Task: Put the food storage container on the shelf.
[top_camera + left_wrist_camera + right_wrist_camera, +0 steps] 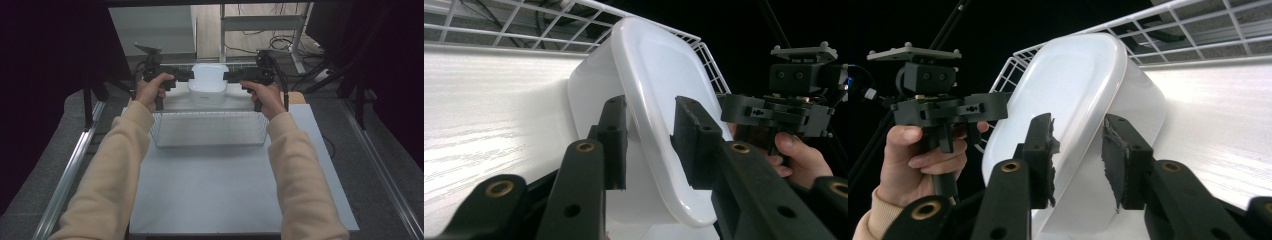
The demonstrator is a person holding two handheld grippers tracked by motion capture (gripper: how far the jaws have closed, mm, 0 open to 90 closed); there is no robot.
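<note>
High view: the person's two forearms in cream sleeves reach forward over the counter [215,190]. The left gripper [186,75] and the right gripper [229,76] meet a white plastic tub [208,83] from opposite sides. The tub is held up at the far side of a wire basket [207,129], above its back edge, and the basket stands on the counter.

In the left gripper view, the two black jaws stand apart with the tub's rim between them; the pads [616,135] are at the rim on each side, but I cannot tell if they press it firmly. The other hand [796,155] with its gripper is seen behind the tub.

In the right gripper view it is the same: the worn pads [1044,150] sit on both sides of the tub rim, with the wire basket behind.
</note>
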